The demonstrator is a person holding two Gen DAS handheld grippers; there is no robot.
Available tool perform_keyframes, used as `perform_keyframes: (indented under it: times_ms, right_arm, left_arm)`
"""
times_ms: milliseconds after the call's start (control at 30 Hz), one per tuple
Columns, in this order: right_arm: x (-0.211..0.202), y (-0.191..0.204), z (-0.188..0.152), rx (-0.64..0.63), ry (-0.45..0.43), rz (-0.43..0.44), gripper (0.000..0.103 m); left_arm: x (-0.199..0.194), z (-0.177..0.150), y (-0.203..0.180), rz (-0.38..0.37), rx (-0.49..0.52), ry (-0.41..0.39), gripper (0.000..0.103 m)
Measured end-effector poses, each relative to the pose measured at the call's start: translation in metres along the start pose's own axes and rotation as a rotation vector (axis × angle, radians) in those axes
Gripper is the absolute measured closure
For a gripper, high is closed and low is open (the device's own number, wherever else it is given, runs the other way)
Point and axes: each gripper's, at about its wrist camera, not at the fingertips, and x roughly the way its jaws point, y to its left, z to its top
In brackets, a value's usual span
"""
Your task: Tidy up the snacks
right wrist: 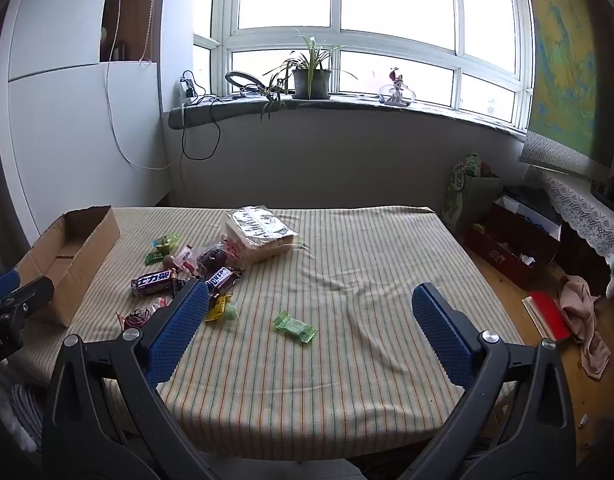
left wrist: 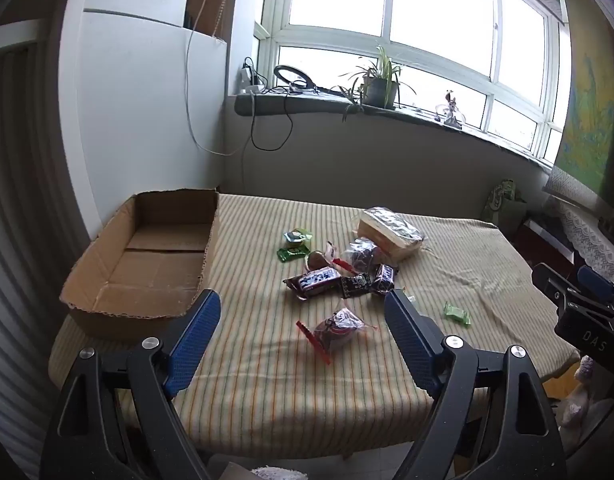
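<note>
An open cardboard box (left wrist: 147,256) stands at the table's left edge; it also shows in the right wrist view (right wrist: 73,248). Several wrapped snacks lie in a loose pile mid-table: a Snickers bar (left wrist: 316,281) (right wrist: 157,281), a clear pack of wafers (left wrist: 389,232) (right wrist: 261,232), a red-trimmed clear packet (left wrist: 336,329), and a lone green candy (left wrist: 457,313) (right wrist: 295,327). My left gripper (left wrist: 303,312) is open and empty, held above the near table edge just short of the red-trimmed packet. My right gripper (right wrist: 309,302) is open and empty, with the green candy between its fingers.
The table wears a striped cloth (right wrist: 347,280). A windowsill with a potted plant (right wrist: 311,76) runs behind. Red boxes (right wrist: 515,240) and a cloth (right wrist: 587,320) lie on the floor at right. A white cabinet (left wrist: 139,120) stands behind the box.
</note>
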Motion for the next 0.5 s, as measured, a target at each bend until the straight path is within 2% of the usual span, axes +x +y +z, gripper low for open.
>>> perform_keyframes:
  times_ms: [167,233,500]
  right_arm:
    - [0.0004,0.0014,-0.001,0.013,0.007,0.003,0.0]
    - [0.0023,0.0005,-0.0013,0.018,0.017,0.006,0.0]
    - [0.0065,0.0024,-0.0044,0.004,0.014,0.009,0.0]
  left_arm:
    - [-0.0018,-0.0041,-0.0018,-0.002,0.015,0.01,0.019]
    - [0.0042,-0.0016,0.0031,-0.008,-0.002,0.037,0.019]
    - [0.0028,-0.0061,0.0035,0.003,-0.005,0.02,0.019]
